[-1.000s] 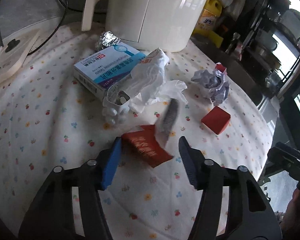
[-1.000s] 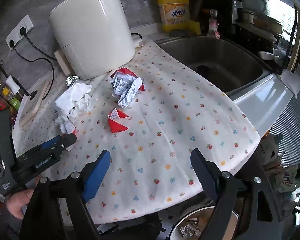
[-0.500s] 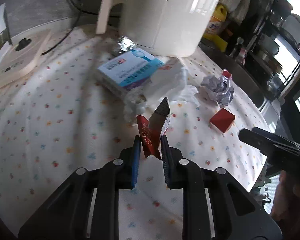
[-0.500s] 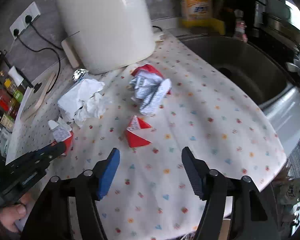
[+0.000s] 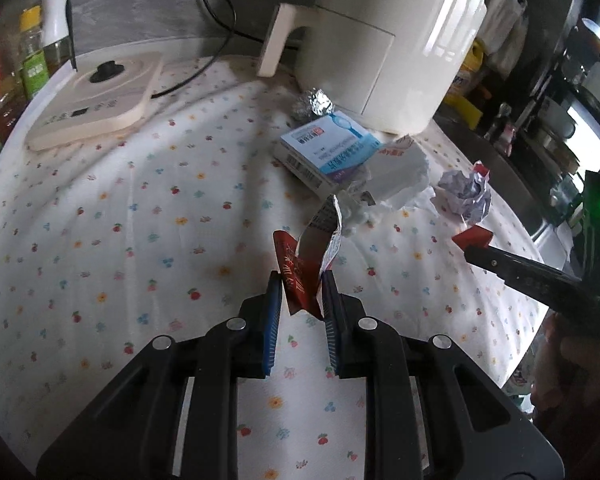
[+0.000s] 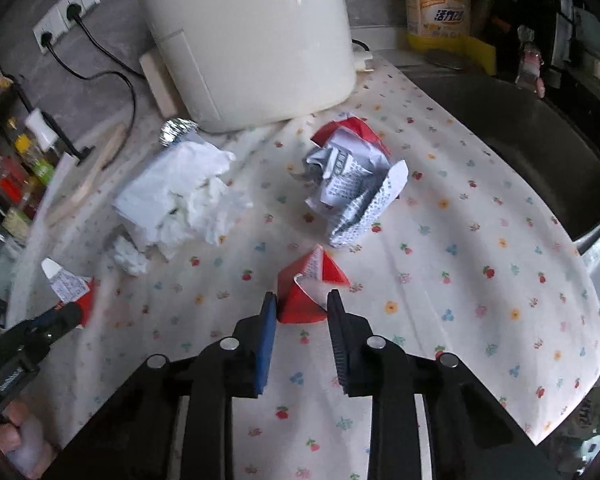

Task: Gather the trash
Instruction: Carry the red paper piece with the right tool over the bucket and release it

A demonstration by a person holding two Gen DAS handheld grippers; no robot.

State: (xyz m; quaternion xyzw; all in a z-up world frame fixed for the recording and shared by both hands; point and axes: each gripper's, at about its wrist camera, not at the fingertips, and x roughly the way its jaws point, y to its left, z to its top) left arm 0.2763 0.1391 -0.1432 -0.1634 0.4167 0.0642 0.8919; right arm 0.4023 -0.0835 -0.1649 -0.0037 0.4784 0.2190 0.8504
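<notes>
My left gripper (image 5: 300,280) is shut on a torn red and white wrapper (image 5: 306,258) and holds it above the flowered cloth; the wrapper also shows in the right wrist view (image 6: 70,286). My right gripper (image 6: 302,300) is closed around a small red carton piece (image 6: 304,286) that sits on the cloth. Other trash lies beyond: a crumpled printed paper ball (image 6: 352,184), crumpled white tissue (image 6: 180,196), a foil ball (image 6: 176,130) and a blue and white medicine box (image 5: 328,154).
A large white appliance (image 6: 244,36) stands at the back. A flat white scale (image 5: 96,100) and bottles (image 5: 32,60) are at the left. A steel sink (image 6: 540,148) lies right of the cloth, with a yellow detergent jug (image 6: 438,4) behind it.
My left gripper has shut on the red and white wrapper and lifted it. My right gripper has moved in and closed around the red carton piece.
</notes>
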